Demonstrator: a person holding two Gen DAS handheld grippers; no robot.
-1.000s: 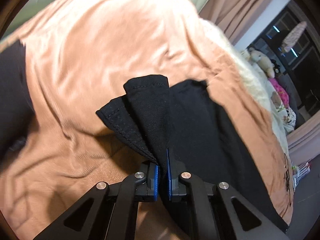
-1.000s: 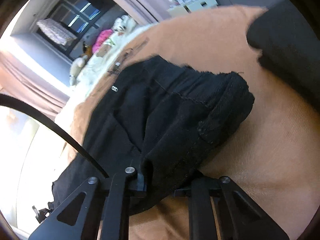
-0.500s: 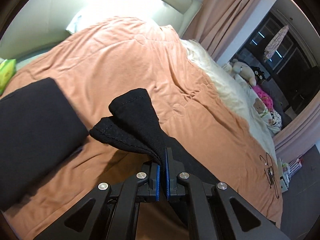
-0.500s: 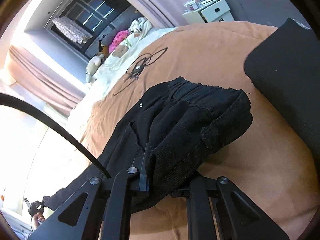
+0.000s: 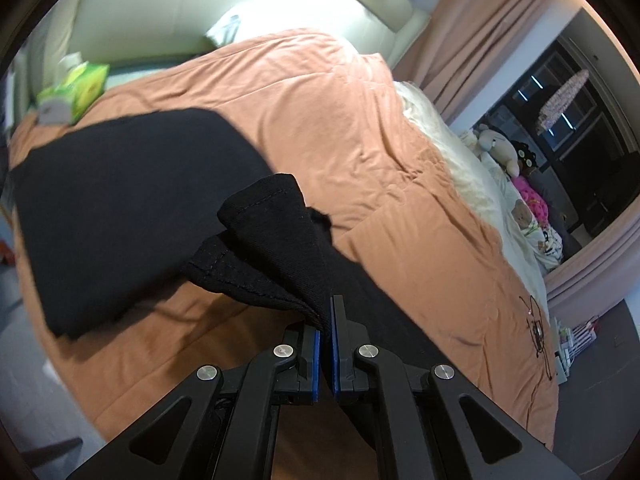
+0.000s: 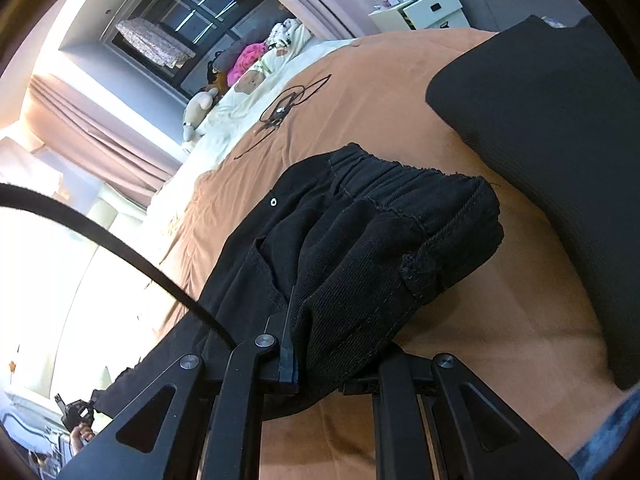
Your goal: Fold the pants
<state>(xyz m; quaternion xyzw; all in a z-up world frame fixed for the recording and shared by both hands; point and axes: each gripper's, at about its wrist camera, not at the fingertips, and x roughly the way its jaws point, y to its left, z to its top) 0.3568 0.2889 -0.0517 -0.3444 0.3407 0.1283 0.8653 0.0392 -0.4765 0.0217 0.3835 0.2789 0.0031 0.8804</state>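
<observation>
Black pants (image 6: 360, 240) hang between my two grippers above an orange bedspread (image 5: 340, 128). My left gripper (image 5: 326, 344) is shut on a folded hem end of the pants (image 5: 276, 248), pinched between its blue pads. My right gripper (image 6: 332, 364) is shut on the bunched waistband end, with the elastic waistband (image 6: 400, 176) and a small button (image 6: 273, 201) showing beyond it. The cloth hides the right fingertips. The rest of the pants trails down to the bedspread.
A flat black folded cloth (image 5: 120, 200) lies on the bed by the left gripper and shows at the right in the right wrist view (image 6: 560, 160). A green tissue box (image 5: 76, 88), a black cable (image 6: 288, 104), stuffed toys (image 5: 496, 148) and a white cabinet (image 6: 428, 8) are around.
Both grippers have lifted the pants up and away from the bedspread, so more of the bed and room shows. Both stay shut on the cloth.
</observation>
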